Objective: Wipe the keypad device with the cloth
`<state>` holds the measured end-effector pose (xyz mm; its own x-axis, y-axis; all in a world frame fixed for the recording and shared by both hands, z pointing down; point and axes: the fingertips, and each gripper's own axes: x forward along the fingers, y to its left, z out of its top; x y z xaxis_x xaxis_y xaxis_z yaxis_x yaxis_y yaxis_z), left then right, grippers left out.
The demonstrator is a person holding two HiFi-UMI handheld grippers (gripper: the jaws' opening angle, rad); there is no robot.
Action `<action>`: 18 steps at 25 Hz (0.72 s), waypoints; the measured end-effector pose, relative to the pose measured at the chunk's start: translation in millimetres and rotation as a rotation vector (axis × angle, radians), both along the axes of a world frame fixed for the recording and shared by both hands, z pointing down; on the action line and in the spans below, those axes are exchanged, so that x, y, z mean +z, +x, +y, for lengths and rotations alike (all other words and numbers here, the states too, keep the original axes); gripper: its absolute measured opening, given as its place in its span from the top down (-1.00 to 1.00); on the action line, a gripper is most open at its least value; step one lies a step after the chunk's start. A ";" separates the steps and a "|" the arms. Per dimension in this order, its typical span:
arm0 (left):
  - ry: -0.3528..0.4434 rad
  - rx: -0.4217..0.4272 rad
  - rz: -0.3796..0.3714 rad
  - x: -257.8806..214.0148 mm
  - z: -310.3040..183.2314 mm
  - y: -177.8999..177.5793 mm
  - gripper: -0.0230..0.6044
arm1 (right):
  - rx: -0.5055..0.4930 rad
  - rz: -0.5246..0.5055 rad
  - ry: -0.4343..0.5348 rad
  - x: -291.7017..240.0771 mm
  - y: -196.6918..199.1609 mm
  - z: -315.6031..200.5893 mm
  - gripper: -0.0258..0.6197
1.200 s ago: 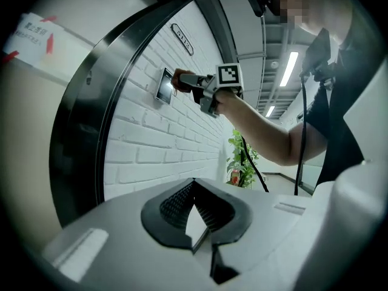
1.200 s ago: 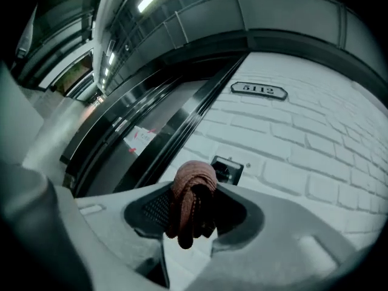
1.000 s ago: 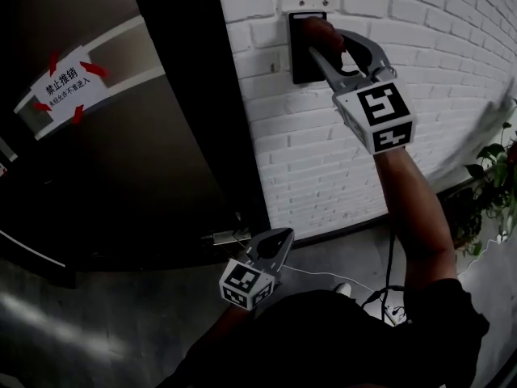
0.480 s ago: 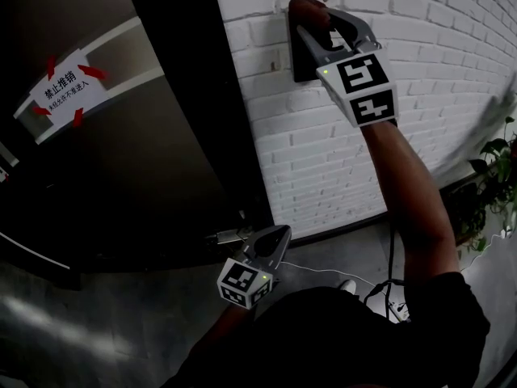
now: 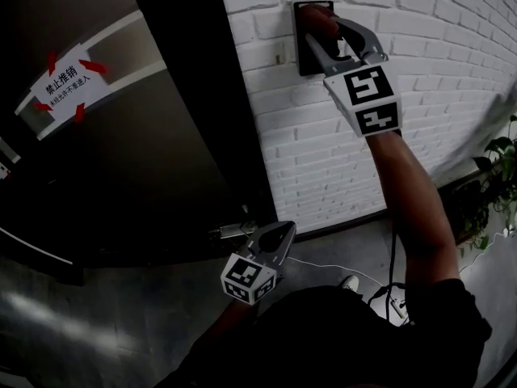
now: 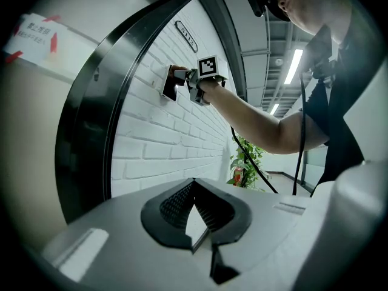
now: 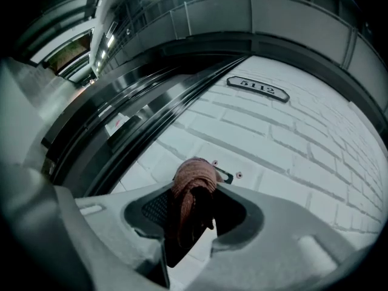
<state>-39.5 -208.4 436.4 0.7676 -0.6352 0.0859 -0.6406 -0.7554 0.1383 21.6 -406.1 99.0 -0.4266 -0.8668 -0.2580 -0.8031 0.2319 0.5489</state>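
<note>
Low by the person's body, the left gripper (image 5: 275, 241) hangs idle, its jaws pressed together on nothing. The raised right gripper (image 5: 323, 39) pinches the reddish cloth (image 5: 317, 21) against the top of the upright keypad device (image 5: 300, 56) on the brick wall (image 5: 452, 71). Most of the device's length lies below the jaws.

Counting what is showing: 2 grippers, i.e. L gripper (image 5: 277, 235) & R gripper (image 5: 321, 32). 1 cloth (image 5: 317, 18). 1 keypad device (image 5: 301, 56), w/ 2 screws (image 7: 238, 175) showing just beside it. 1 white brick wall (image 5: 323, 152) is carrying 1 number plate (image 7: 257, 89). 1 dark door (image 5: 161, 160) is bearing 1 paper notice (image 5: 63, 85) w/ 4 red arrows (image 5: 95, 68). 1 potted plant (image 5: 493, 176). 1 person (image 5: 412, 208) is appearing.
</note>
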 end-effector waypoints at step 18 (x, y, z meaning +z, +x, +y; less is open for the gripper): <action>-0.007 0.000 -0.004 2.7 3.8 -0.1 0.88 | -0.003 -0.001 -0.097 68.7 2.7 -0.2 0.47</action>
<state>-39.6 -204.7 439.0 0.7669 -0.6349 0.0934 -0.6415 -0.7541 0.1409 24.3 -406.3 167.7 -0.4291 -0.8864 -0.1734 -0.8029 0.2864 0.5228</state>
